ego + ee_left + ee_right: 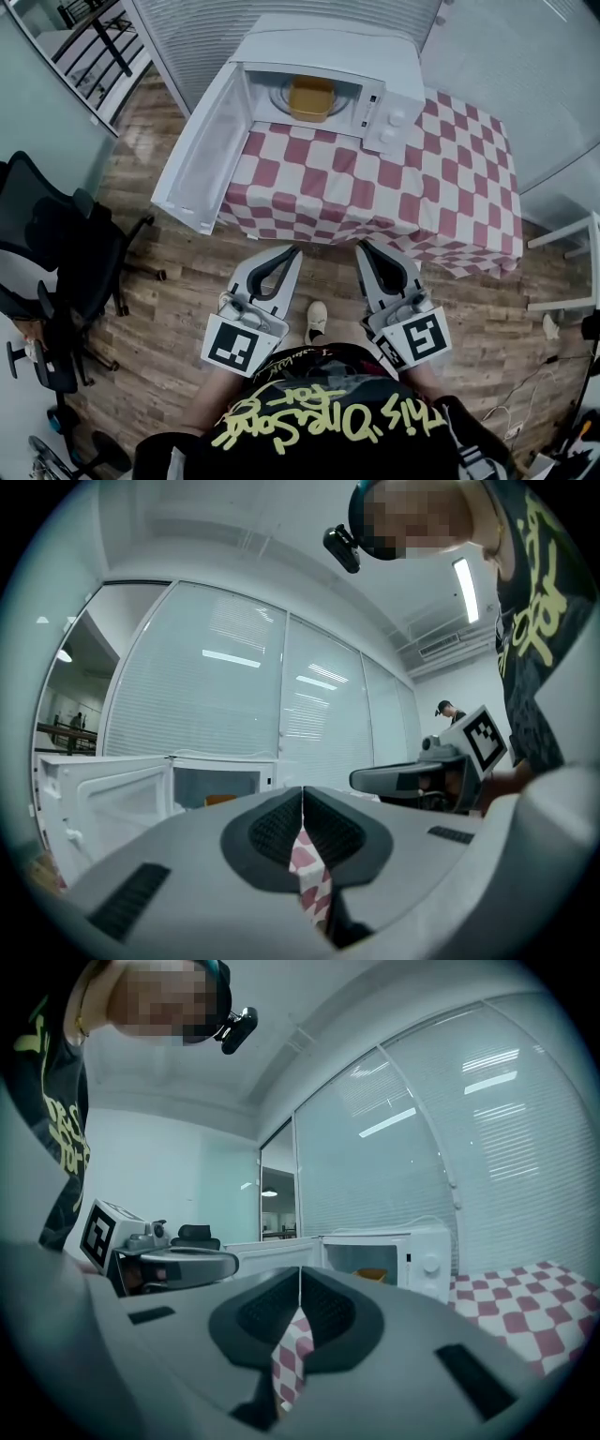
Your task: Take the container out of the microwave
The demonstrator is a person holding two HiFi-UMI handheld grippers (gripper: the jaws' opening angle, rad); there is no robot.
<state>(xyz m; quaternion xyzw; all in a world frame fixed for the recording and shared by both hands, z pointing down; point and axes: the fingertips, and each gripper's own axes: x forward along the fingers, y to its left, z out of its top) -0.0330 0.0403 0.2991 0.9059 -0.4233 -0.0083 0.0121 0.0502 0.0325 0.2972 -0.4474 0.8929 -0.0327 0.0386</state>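
A white microwave [323,56] stands at the back left of a table with a red-and-white checked cloth [441,178]. Its door [202,155] hangs wide open to the left. Inside sits an orange container [311,97], also seen small as the container [220,800] and container [372,1275]. My left gripper [293,251] and right gripper [362,246] are side by side in front of the table's near edge, pointing level at it. Both are shut with nothing between their jaws. They are well short of the microwave.
A black office chair [56,262] stands on the wooden floor at the left. A railing [94,47] runs at the back left. A glass wall with blinds [216,686] is behind the table. A white frame [572,253] and cables lie at the right.
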